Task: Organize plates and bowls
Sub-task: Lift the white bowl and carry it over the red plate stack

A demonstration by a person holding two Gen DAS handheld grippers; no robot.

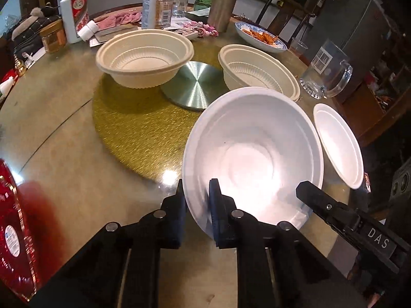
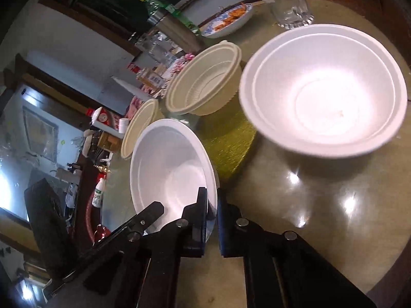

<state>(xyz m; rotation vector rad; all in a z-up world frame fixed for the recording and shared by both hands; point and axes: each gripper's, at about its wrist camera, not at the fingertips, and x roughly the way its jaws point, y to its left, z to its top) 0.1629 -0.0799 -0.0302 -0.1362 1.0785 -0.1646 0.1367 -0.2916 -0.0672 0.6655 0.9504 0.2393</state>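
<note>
Sat at the far left a red box (image 1: 12, 225), well apart from the work. Stood further back on the gold turntable (image 1: 133, 123) two cream bowls (image 1: 143, 54), either side of a metal disc (image 1: 195, 84). Clenched hard on the near rim of the white bowl (image 1: 253, 159) the left claw (image 1: 197, 192), one finger inside, one outside. Clamped likewise on the opposite rim the right claw (image 2: 212, 200), probably to steady the thin bowl from both sides for lifting off the table (image 1: 56, 118). Rested just to the right a second white bowl (image 1: 339, 146), the likely nesting mate. Crowded close behind it a glass mug (image 1: 326, 74), and beyond that a blue-patterned plate (image 1: 259, 36).
</note>
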